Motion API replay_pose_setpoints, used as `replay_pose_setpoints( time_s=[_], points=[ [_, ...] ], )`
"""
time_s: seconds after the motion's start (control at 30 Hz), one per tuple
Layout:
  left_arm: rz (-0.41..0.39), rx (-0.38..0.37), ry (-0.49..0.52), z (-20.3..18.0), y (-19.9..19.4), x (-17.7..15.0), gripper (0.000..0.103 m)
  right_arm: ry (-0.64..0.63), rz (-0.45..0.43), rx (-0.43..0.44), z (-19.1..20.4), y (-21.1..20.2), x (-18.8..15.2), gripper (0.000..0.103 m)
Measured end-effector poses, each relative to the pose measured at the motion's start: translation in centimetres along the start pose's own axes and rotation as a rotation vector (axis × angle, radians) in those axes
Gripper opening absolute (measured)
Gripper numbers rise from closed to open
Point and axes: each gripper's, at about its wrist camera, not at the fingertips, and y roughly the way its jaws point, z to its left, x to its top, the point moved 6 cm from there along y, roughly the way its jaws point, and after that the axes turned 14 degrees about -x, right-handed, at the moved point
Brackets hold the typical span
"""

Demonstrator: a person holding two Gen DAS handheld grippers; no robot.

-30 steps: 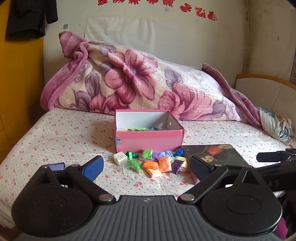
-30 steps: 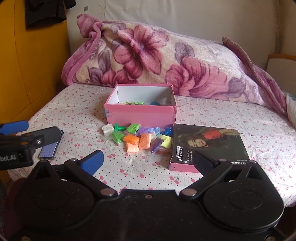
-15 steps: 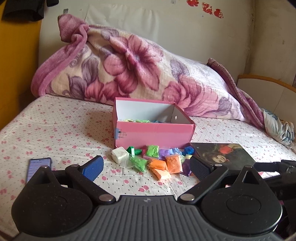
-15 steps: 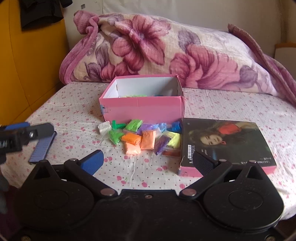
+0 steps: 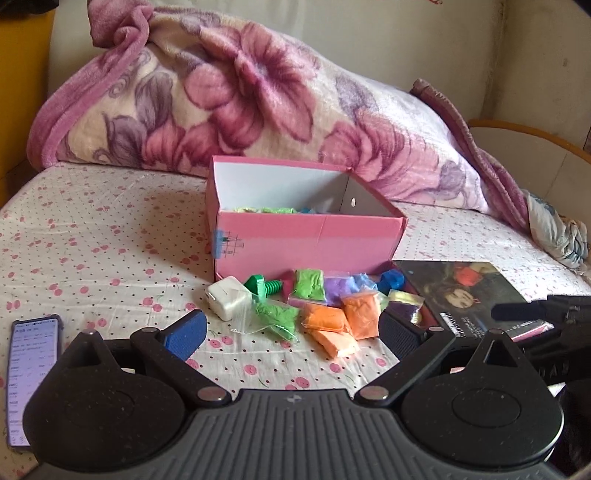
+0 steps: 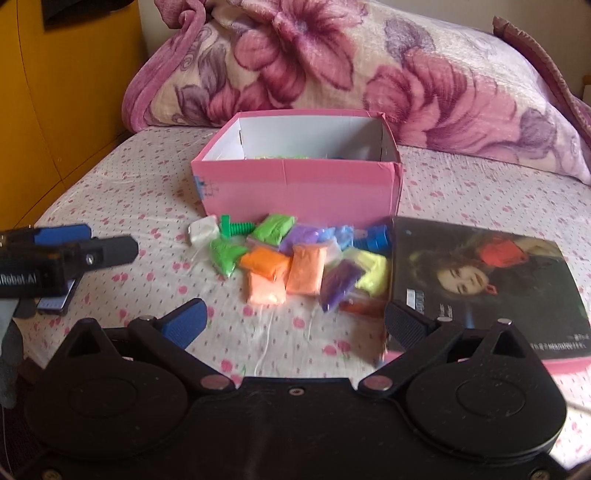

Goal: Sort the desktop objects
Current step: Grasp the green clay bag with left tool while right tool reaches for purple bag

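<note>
Both grippers nearer, phone — half-hidden

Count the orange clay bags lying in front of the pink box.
3: one darker orange bag at the left, a paler bag just under it nearest the camera, and an upright bag to their right. More may hide under the pile.

Bed in cherry-dot sheet; floral blanket against pale wall; yellow panel left.

- Bed sheet, cherry-dotted, is carrying everything.
- Pink box is sitting centre; clay packets are lying nearer.
- Book is lying right, phone near left, blanket far.
</note>
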Motion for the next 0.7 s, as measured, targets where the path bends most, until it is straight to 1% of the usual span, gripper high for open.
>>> replay_pose_setpoints(
  time_s=[0.17, 0.27, 0.4, 0.5, 0.6, 0.67, 0.7],
  points=[
    [0.026, 0.006, 0.000, 1.3, 2.4, 0.0, 0.100, -0.041, 0.002, -0.016, 0.1, 3.1, 1.1, 0.102],
    [0.041, -0.001, -0.022, 2.3, 4.0, 0.1, 0.100, -0.065, 0.006, -0.029, -0.1, 4.9, 1.9, 0.102],
    [0.062, -0.009, -0.051, 3.7, 6.1, 0.3, 0.100, -0.039, 0.014, -0.027, -1.0, 7.8, 2.9, 0.102],
    [0.060, 0.003, -0.062, 4.4, 8.0, 0.4, 0.100, 0.002, 0.017, -0.013, -1.6, 9.4, 2.8, 0.102],
    [0.057, -0.014, -0.121, 5.3, 9.1, -0.8, 0.093, 0.014, 0.021, -0.004, -1.8, 10.4, 2.2, 0.099],
    [0.069, -0.027, -0.147, 5.8, 10.0, -1.5, 0.091, 0.023, 0.031, 0.008, -1.9, 11.1, 1.8, 0.094],
    [0.070, -0.026, -0.153, 6.0, 10.3, -1.7, 0.091, 0.028, 0.037, 0.018, -1.9, 11.3, 1.7, 0.088]
  ],
)
